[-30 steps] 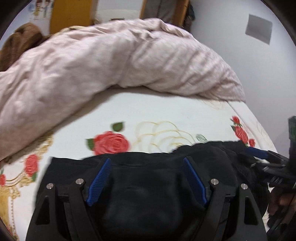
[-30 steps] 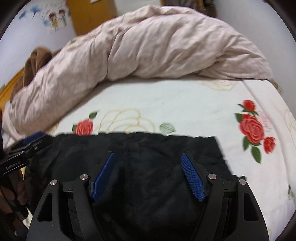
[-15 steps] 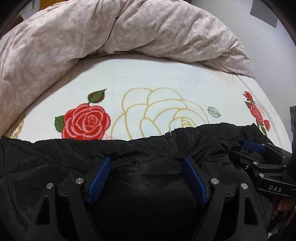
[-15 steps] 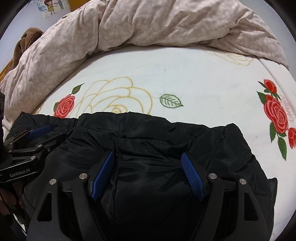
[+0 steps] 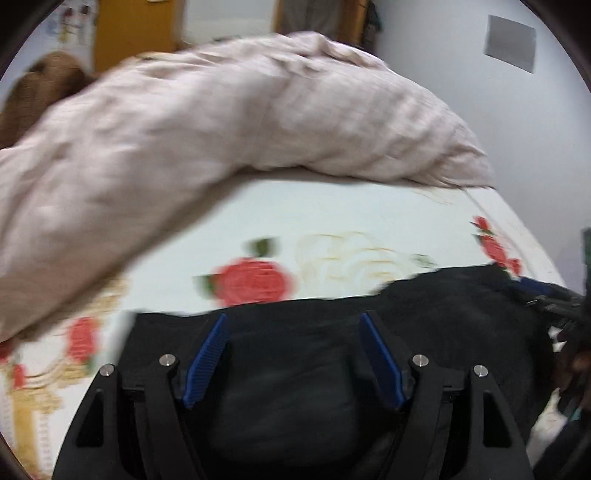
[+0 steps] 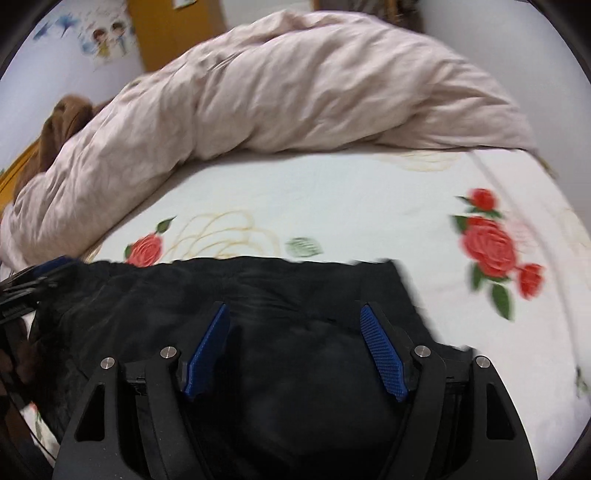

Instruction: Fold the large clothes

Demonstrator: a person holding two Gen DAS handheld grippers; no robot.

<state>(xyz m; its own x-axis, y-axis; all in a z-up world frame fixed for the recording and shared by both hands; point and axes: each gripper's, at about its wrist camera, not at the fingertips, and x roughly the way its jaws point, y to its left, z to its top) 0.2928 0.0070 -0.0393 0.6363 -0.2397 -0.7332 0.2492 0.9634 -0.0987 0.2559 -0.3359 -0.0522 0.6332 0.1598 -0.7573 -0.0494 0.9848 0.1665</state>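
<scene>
A black padded jacket (image 5: 461,306) lies bunched on the near part of the flowered bed sheet (image 5: 332,214). My left gripper (image 5: 292,321) has its jaws set wide and closing, with a thick fold of the jacket bulging between the blue pads. To its right, my right gripper (image 6: 293,310) grips a wide fold of the same jacket (image 6: 295,284). Each gripper shows at the edge of the other's view: the right gripper (image 5: 546,299) and the left gripper (image 6: 33,280). Both views are motion-blurred.
A rumpled pale pink duvet (image 5: 221,129) is heaped across the far side of the bed (image 6: 332,192). A brown cloth (image 6: 62,118) lies at the far left. An orange door (image 5: 136,26) and white walls stand behind. The bed's right edge curves away.
Half a second ago both cameras were low and close to the duvet; now they have drawn back and the duvet looks farther. The jacket has stayed between both pairs of pads.
</scene>
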